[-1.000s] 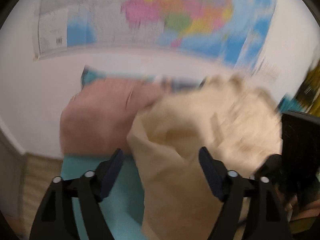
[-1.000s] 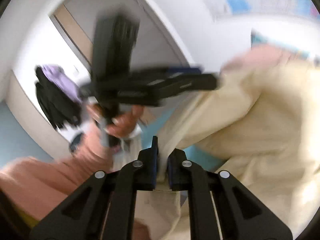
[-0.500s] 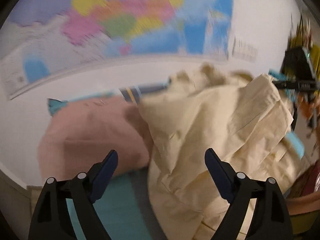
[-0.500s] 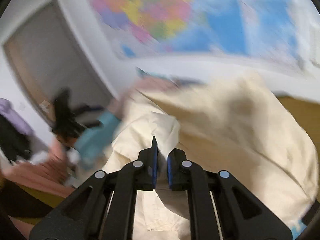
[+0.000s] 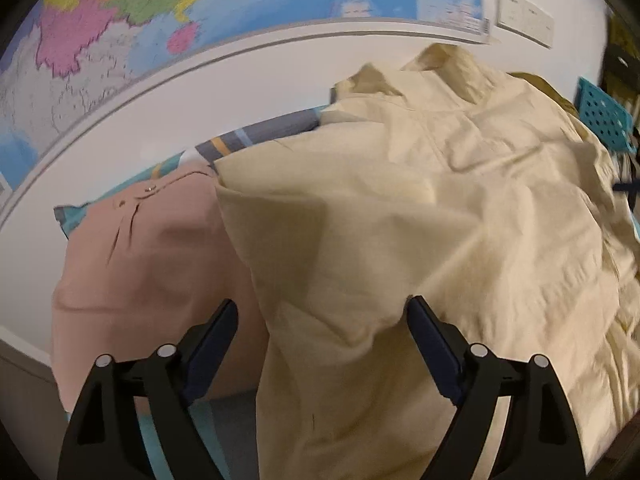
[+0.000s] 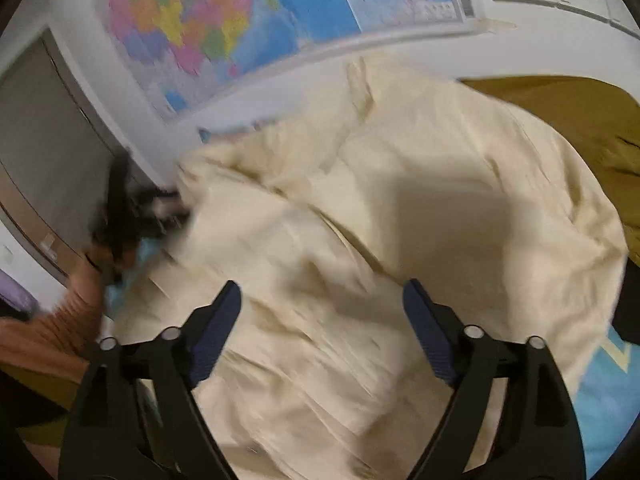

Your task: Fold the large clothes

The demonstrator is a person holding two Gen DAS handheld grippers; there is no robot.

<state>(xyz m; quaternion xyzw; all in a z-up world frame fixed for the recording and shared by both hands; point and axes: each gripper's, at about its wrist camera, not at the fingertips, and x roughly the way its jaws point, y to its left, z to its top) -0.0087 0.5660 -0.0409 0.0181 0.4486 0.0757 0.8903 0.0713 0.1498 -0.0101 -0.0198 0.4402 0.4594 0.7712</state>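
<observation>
A large cream shirt (image 5: 440,200) lies crumpled in a heap on the bed, its collar toward the wall. In the left wrist view my left gripper (image 5: 322,302) hangs over the shirt's near left edge. Its jaws stand wide and are closing a little, with a fold of cream cloth rising between them untouched. In the right wrist view my right gripper (image 6: 322,285) is over the cream shirt (image 6: 360,220). Its jaws are opening and the pads press on nothing. The left gripper (image 6: 120,208) shows there as a dark blur at the shirt's left edge.
A pink garment (image 5: 152,248) lies left of the shirt. An olive garment (image 6: 560,112) lies at its far right. Teal bedding (image 6: 600,400) shows beneath. A map (image 5: 160,20) hangs on the wall behind. A teal perforated basket (image 5: 604,114) stands at the right, a door (image 6: 48,140) at the left.
My right gripper was shut on a cream fold and now stands wide with the cloth let go. The shirt has dropped onto the bed. Both grippers swung across and lower.
</observation>
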